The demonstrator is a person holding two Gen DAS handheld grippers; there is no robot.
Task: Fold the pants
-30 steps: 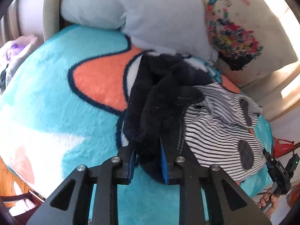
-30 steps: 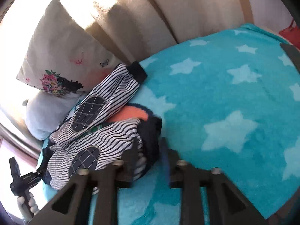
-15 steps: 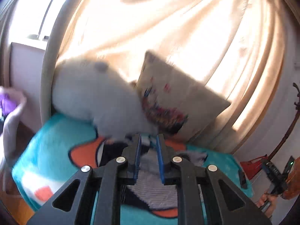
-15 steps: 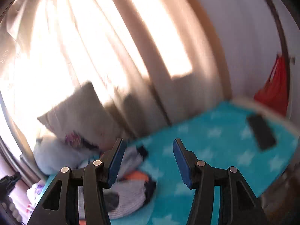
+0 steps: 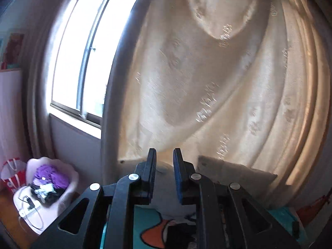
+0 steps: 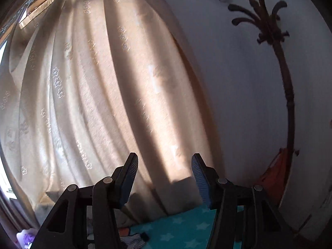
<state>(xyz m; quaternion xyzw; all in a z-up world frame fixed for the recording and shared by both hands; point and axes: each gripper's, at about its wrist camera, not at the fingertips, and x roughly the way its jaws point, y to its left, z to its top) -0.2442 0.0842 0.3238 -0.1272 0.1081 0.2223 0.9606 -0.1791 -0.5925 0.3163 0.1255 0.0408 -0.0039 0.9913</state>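
Observation:
The pants lie far below on the teal star blanket (image 6: 182, 224). Only a dark fold of the pants (image 5: 180, 234) shows in the left wrist view, and a striped edge of the pants (image 6: 132, 241) in the right wrist view. My left gripper (image 5: 164, 161) is raised high above them and points at the curtain; it is shut to a narrow slit with nothing in it. My right gripper (image 6: 165, 166) is also lifted and level, open wide and empty. Neither gripper touches the pants.
A cream curtain (image 5: 207, 83) fills both views, with a bright window (image 5: 83, 51) to its left. A pillow (image 5: 234, 172) leans at the bed's back. A pink chair (image 5: 68, 186) with clothes stands at lower left. A coat stand (image 6: 288, 103) holds a red bag (image 6: 274, 176).
Both grippers let go of the pants and rose steeply, tilting from the bed up to the curtain. The right jaws spread wider; the left closed to a slit.

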